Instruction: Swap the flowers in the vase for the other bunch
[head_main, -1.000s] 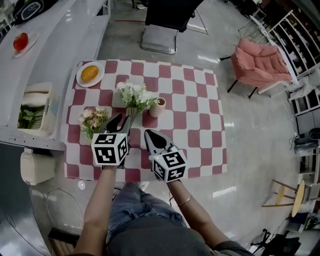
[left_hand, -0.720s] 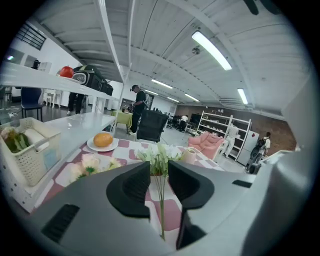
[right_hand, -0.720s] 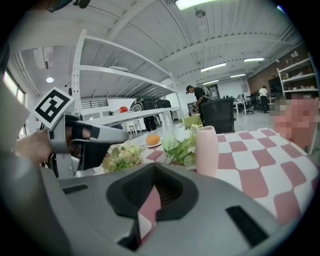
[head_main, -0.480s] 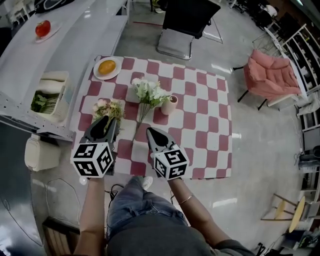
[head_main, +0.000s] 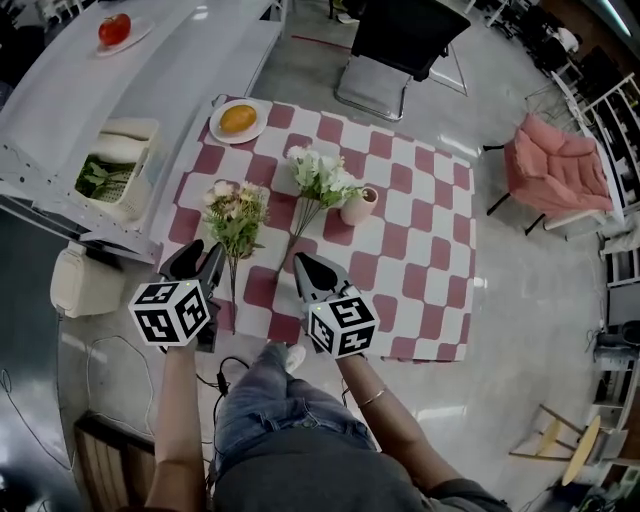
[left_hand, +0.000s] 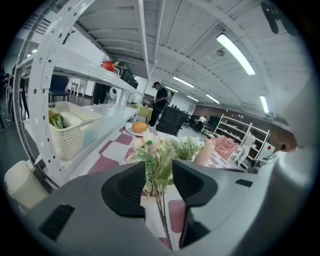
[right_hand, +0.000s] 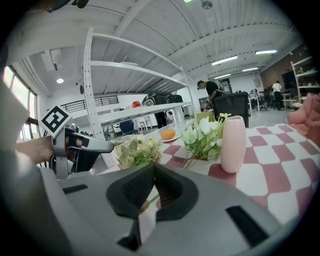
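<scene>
The pink vase (head_main: 358, 205) (right_hand: 233, 142) stands upright on the checked table (head_main: 420, 260), and nothing sticks out of its mouth. To its left lies the white bunch (head_main: 320, 180) (right_hand: 202, 137), stems toward me. The pink-and-cream bunch (head_main: 237, 212) (left_hand: 157, 152) lies further left. My left gripper (head_main: 200, 258) (left_hand: 159, 172) is at that bunch's stem end. Its jaws have just been opening and stand apart. The thin stem shows in the gap, and no pad presses it. My right gripper (head_main: 303, 264) (right_hand: 154, 170) is shut and empty, close to the white bunch's stem ends.
A plate with an orange (head_main: 238, 120) sits at the table's far left corner. Left of the table runs a white counter with a basket of greens (head_main: 112, 170) and a tomato (head_main: 113, 28). A black chair (head_main: 400, 40) and a pink armchair (head_main: 560, 170) stand beyond.
My left gripper has moved left, from the white bunch's stems to the pink-and-cream bunch, and its jaws stand wider. The right gripper has shifted only a little.
</scene>
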